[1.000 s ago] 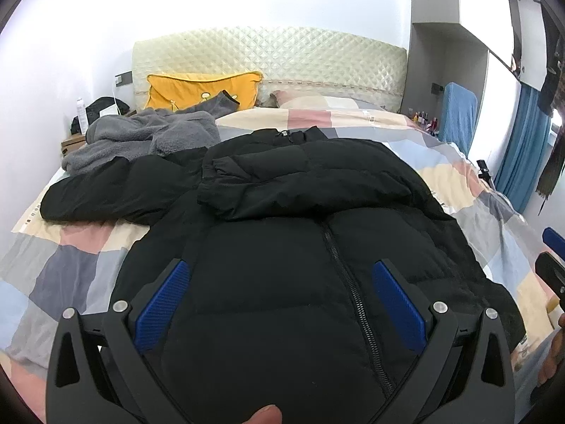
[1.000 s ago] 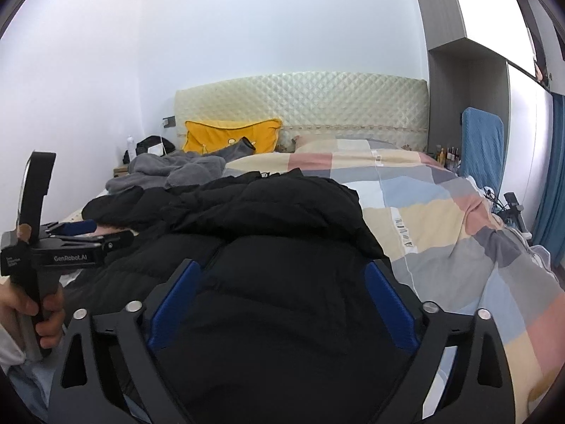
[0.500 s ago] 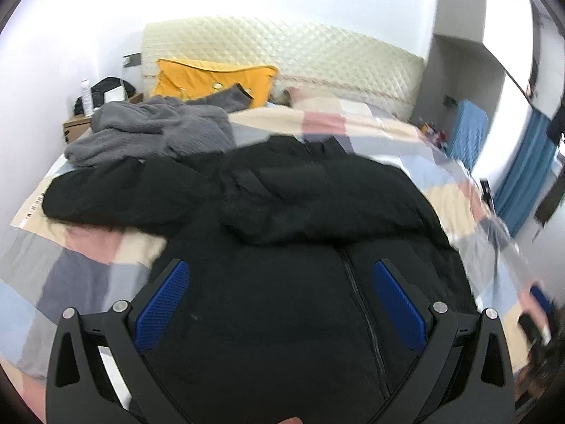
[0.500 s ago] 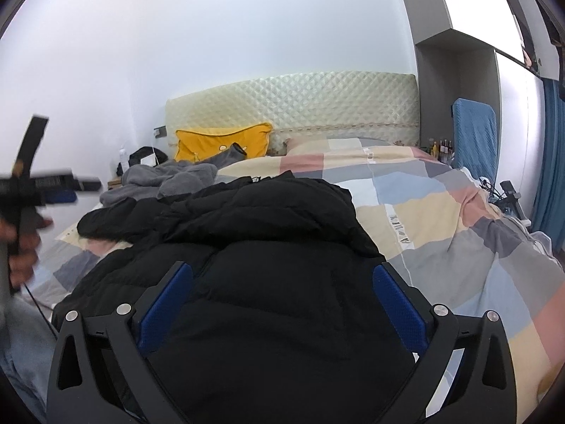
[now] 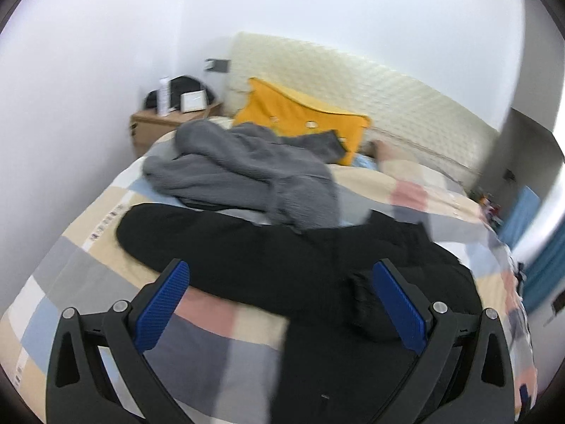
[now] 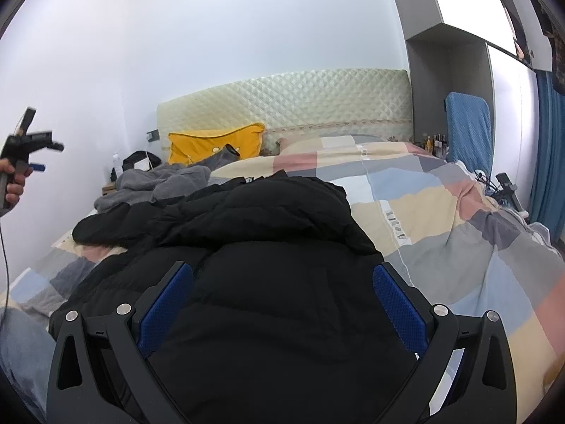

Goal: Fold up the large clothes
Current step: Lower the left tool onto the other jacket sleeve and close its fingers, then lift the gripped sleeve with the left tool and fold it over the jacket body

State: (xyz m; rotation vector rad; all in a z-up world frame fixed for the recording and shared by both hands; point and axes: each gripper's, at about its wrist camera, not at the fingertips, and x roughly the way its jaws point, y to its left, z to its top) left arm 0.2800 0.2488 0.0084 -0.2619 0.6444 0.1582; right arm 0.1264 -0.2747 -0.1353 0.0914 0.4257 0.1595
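With both tongs, left (image 5: 280, 304) and right (image 6: 282, 307), spread wide and empty, we judge the black puffer jacket (image 6: 268, 247) bulky, soft and slippery, best pinched at its outstretched sleeve (image 5: 219, 243).

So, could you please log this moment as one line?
phase: pre-grasp | left gripper: open, empty | right gripper: open, empty | black jacket: unfolded on bed

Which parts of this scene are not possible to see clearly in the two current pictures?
- Left wrist view: the black puffer jacket is motion-blurred; its zipper cannot be traced.
- Both views: the jacket's lower hem is cut off by the bottom edge and the open left tool and right tool.
- Right wrist view: small bottles beside the blue chair are too small to identify.
- Grey fleece garment: crumpled, so its type is unclear.
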